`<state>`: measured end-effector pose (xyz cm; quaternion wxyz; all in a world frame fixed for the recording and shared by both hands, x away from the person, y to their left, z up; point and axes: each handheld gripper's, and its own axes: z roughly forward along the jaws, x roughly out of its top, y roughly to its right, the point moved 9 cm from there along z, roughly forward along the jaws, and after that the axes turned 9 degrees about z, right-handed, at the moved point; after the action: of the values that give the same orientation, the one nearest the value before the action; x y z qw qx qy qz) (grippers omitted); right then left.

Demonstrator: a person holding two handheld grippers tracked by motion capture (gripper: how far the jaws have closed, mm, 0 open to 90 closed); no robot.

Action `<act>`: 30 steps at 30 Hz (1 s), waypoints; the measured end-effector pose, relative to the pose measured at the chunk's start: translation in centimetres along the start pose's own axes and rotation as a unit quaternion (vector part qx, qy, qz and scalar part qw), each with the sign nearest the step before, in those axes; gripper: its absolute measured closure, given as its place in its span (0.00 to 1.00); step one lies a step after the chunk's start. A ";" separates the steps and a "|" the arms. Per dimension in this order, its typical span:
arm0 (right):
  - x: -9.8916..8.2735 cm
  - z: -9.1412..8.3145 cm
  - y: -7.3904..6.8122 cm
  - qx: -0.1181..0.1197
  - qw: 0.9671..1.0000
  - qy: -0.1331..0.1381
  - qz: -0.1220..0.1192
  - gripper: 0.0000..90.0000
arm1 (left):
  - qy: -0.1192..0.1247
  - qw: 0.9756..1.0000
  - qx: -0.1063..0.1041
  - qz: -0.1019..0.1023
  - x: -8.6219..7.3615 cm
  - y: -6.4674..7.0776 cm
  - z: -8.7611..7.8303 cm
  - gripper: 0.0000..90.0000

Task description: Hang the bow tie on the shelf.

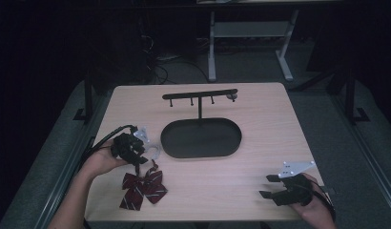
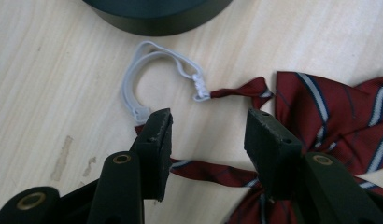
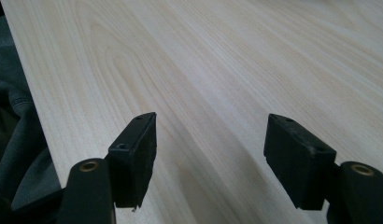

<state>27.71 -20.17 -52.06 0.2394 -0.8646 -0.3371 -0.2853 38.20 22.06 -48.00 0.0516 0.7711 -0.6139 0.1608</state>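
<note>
While the left claw (image 2: 208, 135) is hovering unclenched over the bow tie's (image 1: 143, 186) strap (image 2: 213, 170) at the counter's (image 1: 260, 138) 8 o'clock, the right claw (image 3: 210, 158) is resting released at 4 o'clock.

A dark red bow tie (image 2: 329, 116) with white and navy stripes carries a white elastic strap (image 2: 147, 77), beside a matte black oval tray (image 1: 201, 138) on a pale wood-grain table (image 1: 260, 119).
</note>
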 end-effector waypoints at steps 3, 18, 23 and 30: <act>0.0 0.0 0.0 0.000 1.000 0.000 0.004 0.38 | -0.008 1.000 0.001 -0.004 -0.2 -0.6 0.2 0.58; 0.0 -0.1 0.2 -0.001 1.000 -0.001 0.003 0.38 | -0.052 0.998 -0.013 -0.042 -1.3 -3.2 2.2 0.65; 0.0 -0.1 0.2 -0.001 1.000 0.001 0.003 0.38 | -0.063 0.997 -0.010 -0.052 -1.7 -3.9 2.8 0.66; -0.1 -0.2 0.3 -0.001 1.000 0.001 0.005 0.38 | -0.075 0.995 -0.013 -0.058 -2.1 -4.1 3.3 0.71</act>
<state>27.81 -20.50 -52.01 0.2407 -0.8664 -0.3320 -0.2850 42.38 24.12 -51.25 0.0247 0.8144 -0.5726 0.0908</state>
